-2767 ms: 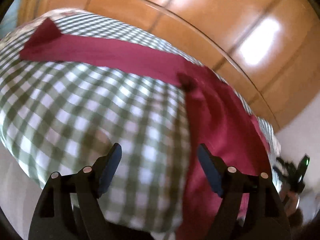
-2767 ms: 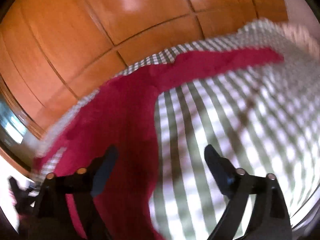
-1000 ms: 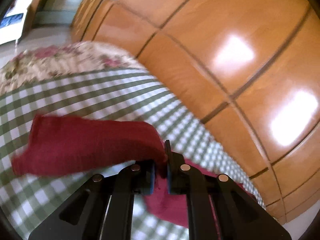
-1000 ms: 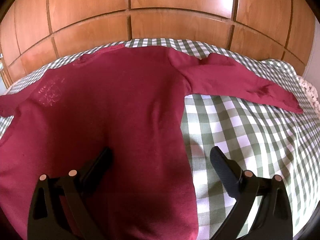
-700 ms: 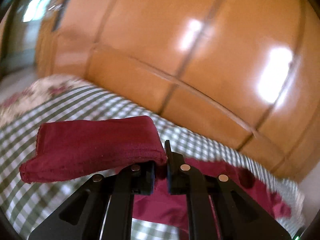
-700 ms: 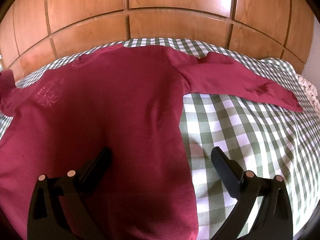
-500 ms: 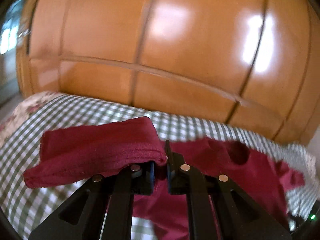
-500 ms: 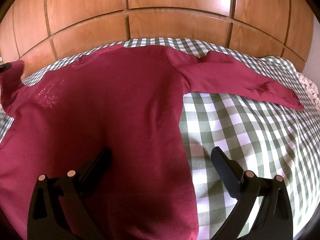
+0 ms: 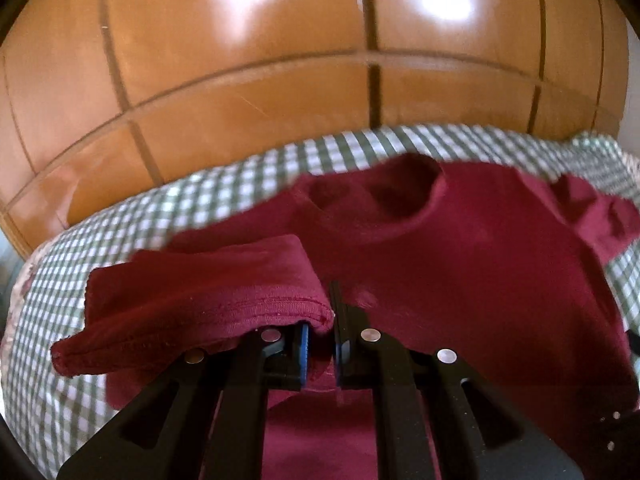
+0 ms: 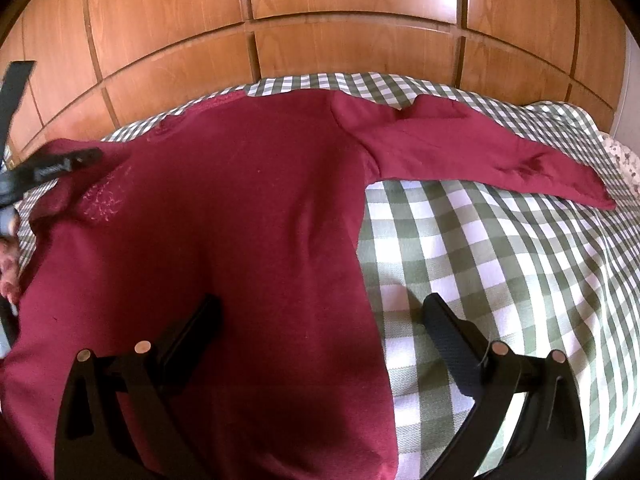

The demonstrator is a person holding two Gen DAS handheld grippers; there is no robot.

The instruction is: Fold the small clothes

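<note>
A dark red long-sleeved top lies spread on a green-and-white checked bedcover. My left gripper is shut on the cuff of the top's left sleeve and holds it lifted over the top's body, near the neckline. My right gripper is open and empty above the top's lower body. The right sleeve lies flat, stretched out to the right. The left gripper also shows at the left edge of the right wrist view.
A wooden panelled headboard or wardrobe stands right behind the bed. A floral cloth shows at the bed's right edge. The checked cover extends to the left of the top.
My left gripper has carried the held sleeve from the left inward, over the top's body. The right gripper has stayed open and nearly still.
</note>
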